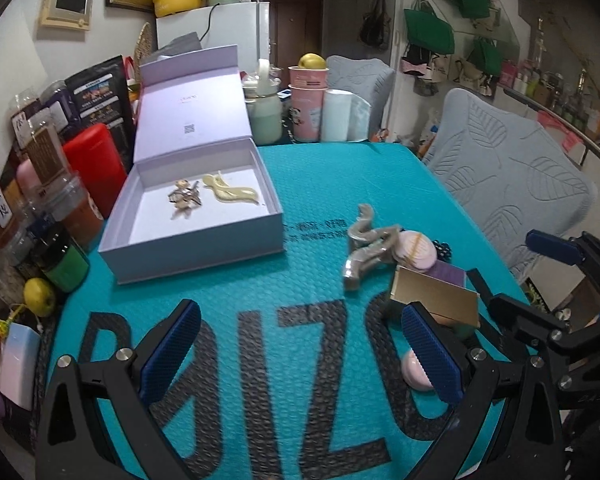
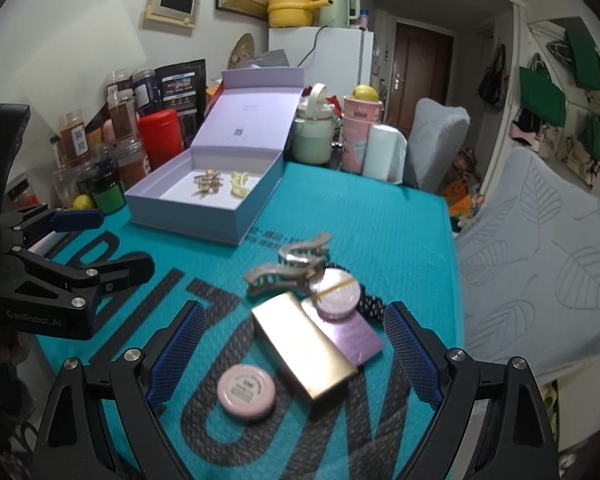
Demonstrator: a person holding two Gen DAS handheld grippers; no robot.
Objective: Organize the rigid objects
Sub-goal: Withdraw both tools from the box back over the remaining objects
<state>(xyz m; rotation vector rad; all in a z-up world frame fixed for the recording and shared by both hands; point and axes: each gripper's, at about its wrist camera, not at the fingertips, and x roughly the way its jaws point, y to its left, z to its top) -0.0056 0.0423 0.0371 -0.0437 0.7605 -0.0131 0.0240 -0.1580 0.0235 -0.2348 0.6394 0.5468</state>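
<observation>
Both grippers gape empty; left gripper (image 1: 300, 354) partly hides a, seemingly, gold box (image 1: 436, 298).

The teal mat (image 1: 300, 320) carries big black letters, "AIZ" readable low in the left-wrist frame. A jar (image 2: 76, 138) at left centre of the right-wrist view wears a white label reading "陈皮". The left gripper (image 2: 32, 312) body is marked "GenRobot_AI". Other print is too small.
</observation>
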